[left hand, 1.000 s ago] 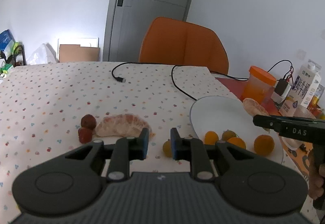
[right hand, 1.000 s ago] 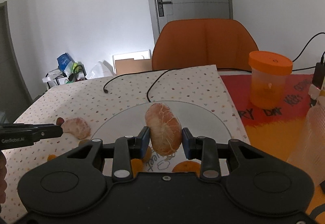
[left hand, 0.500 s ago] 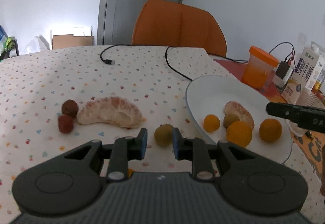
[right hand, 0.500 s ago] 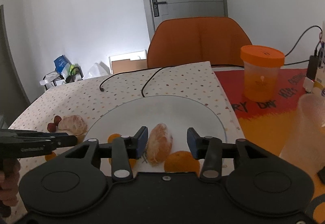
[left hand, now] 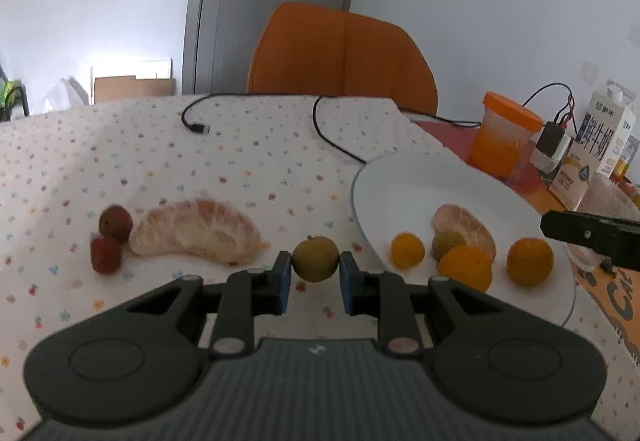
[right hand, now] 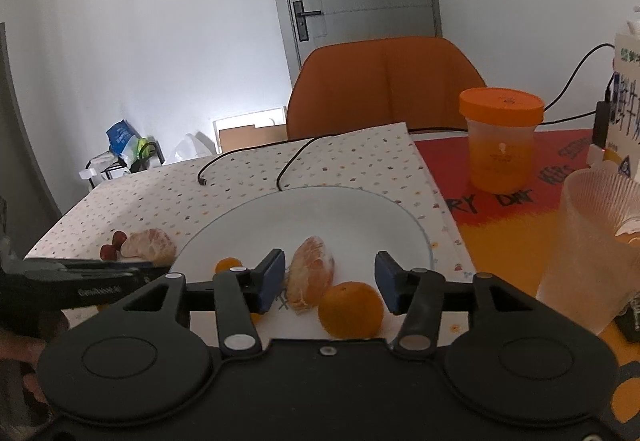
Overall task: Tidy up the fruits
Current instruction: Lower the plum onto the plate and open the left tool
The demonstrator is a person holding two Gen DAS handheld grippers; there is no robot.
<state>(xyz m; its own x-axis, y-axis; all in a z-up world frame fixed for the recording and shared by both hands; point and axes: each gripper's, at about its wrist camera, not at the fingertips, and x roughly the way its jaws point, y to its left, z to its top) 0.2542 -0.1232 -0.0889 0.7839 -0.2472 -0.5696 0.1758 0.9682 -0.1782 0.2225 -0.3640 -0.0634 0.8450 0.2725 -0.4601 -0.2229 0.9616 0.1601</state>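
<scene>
– So, on the plate (left hand: 400, 169): peeled citrus half (left hand: 466, 223), three small oranges (left hand: 407, 251), one greenish fruit.
– Left on the cloth?
– Big peeled segment (left hand: 196, 231), two red fruits (left hand: 110, 237), green-brown fruit (left hand: 315, 258).
– Grippers?
– Left gripper (left hand: 314, 277) pinching that green-brown fruit, low over cloth. Right gripper (right hand: 330, 281) wide apart, gripping nothing, over plate.

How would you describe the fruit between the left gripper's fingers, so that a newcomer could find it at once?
Start at the white plate on the dotted tablecloth. Just off its near-left rim, between it and the peeled citrus piece, a small round fruit sits between the left gripper fingers. It is dull olive-green, unlike the two red fruits further left.
</scene>
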